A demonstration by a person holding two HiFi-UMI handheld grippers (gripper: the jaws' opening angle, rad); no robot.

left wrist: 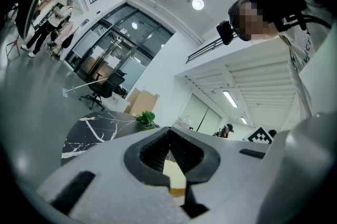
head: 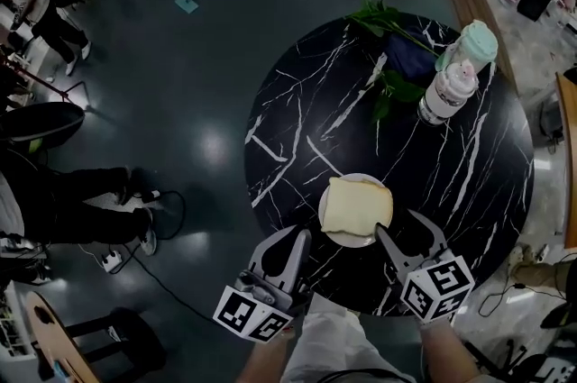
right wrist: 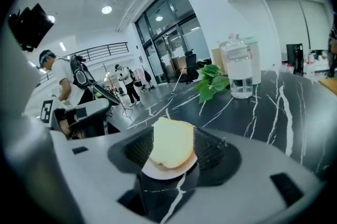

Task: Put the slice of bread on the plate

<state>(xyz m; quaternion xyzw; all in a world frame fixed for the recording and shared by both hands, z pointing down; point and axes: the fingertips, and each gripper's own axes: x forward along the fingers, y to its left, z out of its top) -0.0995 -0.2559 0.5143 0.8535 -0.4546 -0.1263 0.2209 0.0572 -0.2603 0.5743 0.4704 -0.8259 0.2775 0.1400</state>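
The slice of bread (head: 358, 205) lies flat on the small white plate (head: 350, 240), near our edge of the round black marble table (head: 297, 120), and it covers most of the plate so that only a crescent of rim shows on our side. Our right tongs (head: 399, 224) stand spread wide just beside the plate's right rim, tilted down at it; in the right gripper view the bread sits framed between the two jaws but beyond them, with neither jaw pressing on it, so nothing is held. Our left tongs (head: 290, 237) hover near the plate's left side with their jaws drawn together on nothing. We judge the placing itself done and the letting go to be the step in hand. To do it well we should draw the right tongs straight back and up along their own line, keeping them wide so no jaw drags the soft crust or tips the light plate, and watch the inner jaw, which is closest to the rim. The left tongs need only hold off
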